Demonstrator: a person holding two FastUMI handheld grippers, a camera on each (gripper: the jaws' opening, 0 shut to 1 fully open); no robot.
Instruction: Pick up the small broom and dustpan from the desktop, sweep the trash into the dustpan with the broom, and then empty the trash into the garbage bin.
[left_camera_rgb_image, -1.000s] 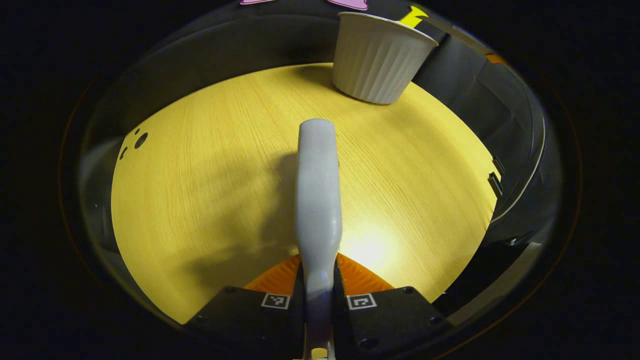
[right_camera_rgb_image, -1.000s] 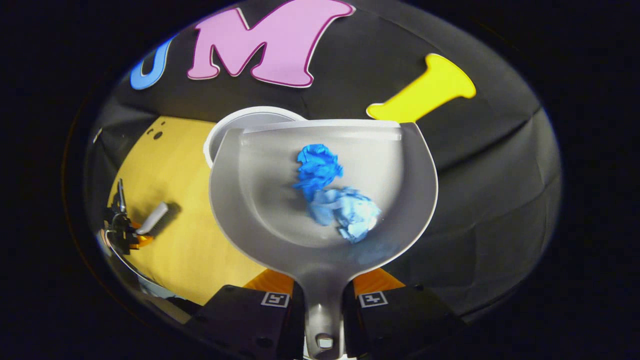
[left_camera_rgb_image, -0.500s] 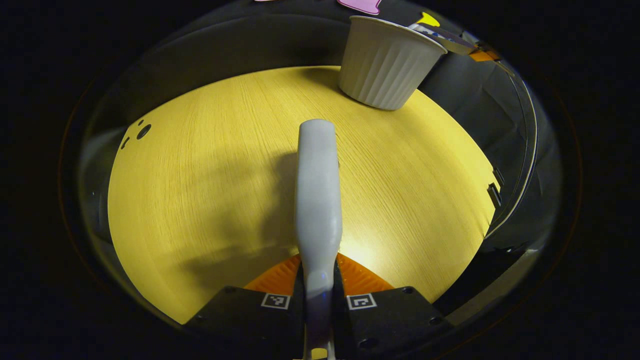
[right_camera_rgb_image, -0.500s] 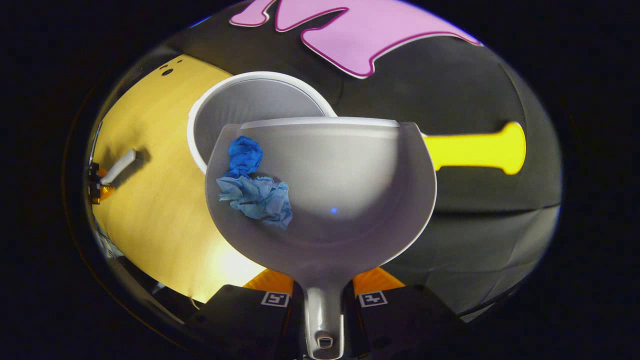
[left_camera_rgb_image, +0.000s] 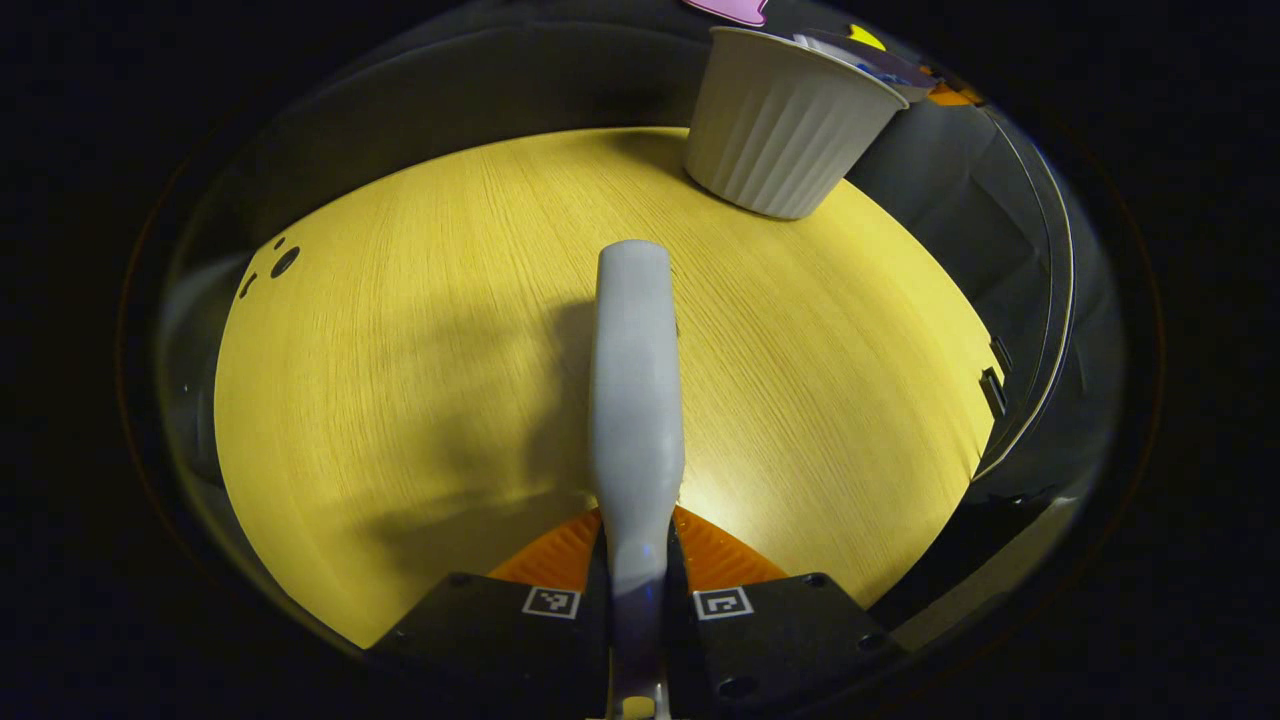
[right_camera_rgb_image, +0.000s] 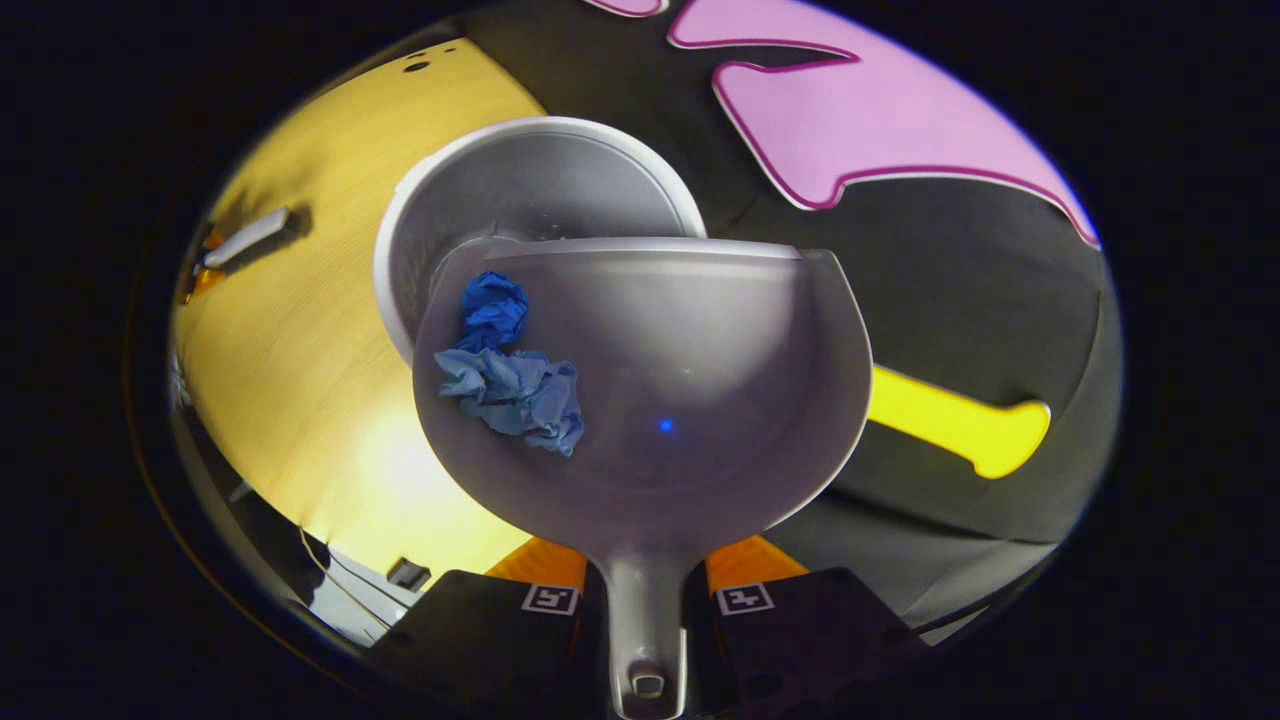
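In the left gripper view, the left gripper (left_camera_rgb_image: 636, 600) pinches the handle of the small broom (left_camera_rgb_image: 636, 400), held low over the yellow desktop (left_camera_rgb_image: 400, 350); the ribbed white garbage bin (left_camera_rgb_image: 785, 135) stands at the far right. In the right gripper view, the right gripper (right_camera_rgb_image: 646, 610) clamps the handle of the dustpan (right_camera_rgb_image: 700, 400), tipped above the bin's open mouth. 2 crumpled blue paper wads (right_camera_rgb_image: 510, 370) cling to the pan's left wall. This looks like the emptying step; next, tilt further so both wads drop inside.
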